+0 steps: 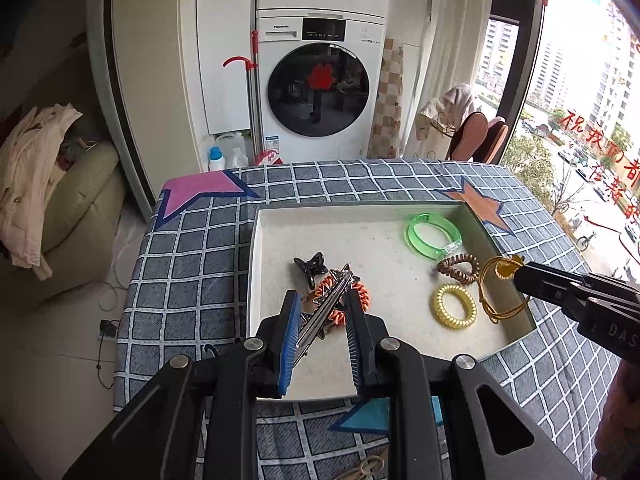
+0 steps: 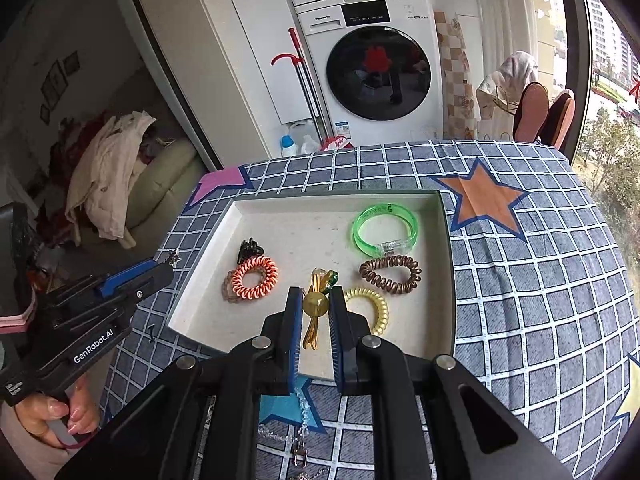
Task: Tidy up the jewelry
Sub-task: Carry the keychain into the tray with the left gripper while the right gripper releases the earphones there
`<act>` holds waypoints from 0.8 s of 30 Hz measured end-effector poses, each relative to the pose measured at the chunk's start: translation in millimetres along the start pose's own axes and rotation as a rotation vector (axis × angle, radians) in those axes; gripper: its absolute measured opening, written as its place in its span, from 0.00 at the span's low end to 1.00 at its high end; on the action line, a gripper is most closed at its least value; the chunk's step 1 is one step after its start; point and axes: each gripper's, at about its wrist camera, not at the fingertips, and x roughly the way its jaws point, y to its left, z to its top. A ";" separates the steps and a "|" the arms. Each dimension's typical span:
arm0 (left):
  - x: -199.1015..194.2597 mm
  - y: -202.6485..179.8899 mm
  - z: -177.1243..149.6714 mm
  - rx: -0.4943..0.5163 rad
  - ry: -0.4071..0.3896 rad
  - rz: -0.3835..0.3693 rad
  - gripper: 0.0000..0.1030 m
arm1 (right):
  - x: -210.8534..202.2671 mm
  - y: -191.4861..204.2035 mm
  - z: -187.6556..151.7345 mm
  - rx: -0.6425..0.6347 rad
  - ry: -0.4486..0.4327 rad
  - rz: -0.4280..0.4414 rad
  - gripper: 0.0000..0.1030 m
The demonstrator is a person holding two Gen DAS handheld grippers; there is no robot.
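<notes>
Landmark: shallow square tray [image 1: 256, 264], white walls, pale speckled floor, on a grey-blue grid-check cloth [image 1: 192, 264] with star patches
Left gripper [image 1: 322, 312]: black frame, blue ribbed pads, clamped on a long metal hair clip with star shapes [image 1: 328, 304], raised above the tray's near left part
Right gripper [image 2: 316, 308]: jaws nearly together, pinching a round amber bead [image 2: 315, 303] of a gold cord bracelet [image 2: 312, 332]; loop hangs over the tray's near edge
Green bangle [image 2: 384, 230]: clear glossy plastic ring, far right corner of the tray
Brown coil tie [image 2: 391, 275]: spiral plastic, just nearer than the bangle
Yellow coil tie [image 1: 454, 306]: translucent spiral, near right part of the tray
Orange coil tie [image 2: 254, 278]: coppery spiral, left part of the tray
Black claw clip [image 1: 310, 266]: glossy, just beyond the orange tie
Chain with clasp [image 2: 300, 428]: pale beaded links, on the cloth outside the tray's near wall
Writing: "GenRobot.AI" on the left gripper's body; "Panasonic" on the white washing machine [image 1: 320, 80] beyond the tray
</notes>
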 end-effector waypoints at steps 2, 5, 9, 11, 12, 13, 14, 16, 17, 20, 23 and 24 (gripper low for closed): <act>8.6 0.8 1.3 -0.014 0.009 0.005 0.41 | 7.3 -4.0 2.5 0.004 0.007 -0.005 0.14; 22.3 0.4 -0.3 -0.020 0.024 0.018 0.41 | 18.9 -8.9 3.6 0.010 0.020 -0.017 0.14; 40.0 -4.5 -7.9 -0.002 0.055 0.034 0.41 | 35.8 -16.4 -1.4 0.021 0.048 -0.032 0.14; 46.7 -6.1 -11.2 0.003 0.066 0.038 0.41 | 42.2 -21.7 -4.8 0.034 0.062 -0.034 0.14; 49.2 -7.1 -12.5 0.005 0.069 0.038 0.41 | 45.0 -24.3 -5.8 0.039 0.066 -0.037 0.14; 51.5 -8.0 -13.5 0.008 0.071 0.040 0.41 | 47.6 -26.3 -7.0 0.043 0.069 -0.040 0.14; 53.8 -8.9 -14.8 0.011 0.073 0.045 0.41 | 49.5 -28.1 -7.6 0.046 0.072 -0.042 0.14; 57.5 -10.1 -16.9 0.016 0.077 0.051 0.41 | 53.0 -31.1 -8.7 0.050 0.077 -0.048 0.14; 59.4 -10.5 -18.0 0.016 0.080 0.054 0.41 | 54.7 -32.5 -8.9 0.051 0.080 -0.051 0.14; 64.3 -10.4 -20.8 0.012 0.089 0.058 0.41 | 60.7 -34.0 -12.4 0.049 0.091 -0.067 0.14; 69.3 -10.6 -24.7 0.010 0.100 0.064 0.41 | 66.3 -34.1 -17.3 0.039 0.106 -0.086 0.14; 71.3 -11.0 -26.2 0.012 0.105 0.066 0.41 | 68.4 -34.2 -18.8 0.036 0.113 -0.090 0.14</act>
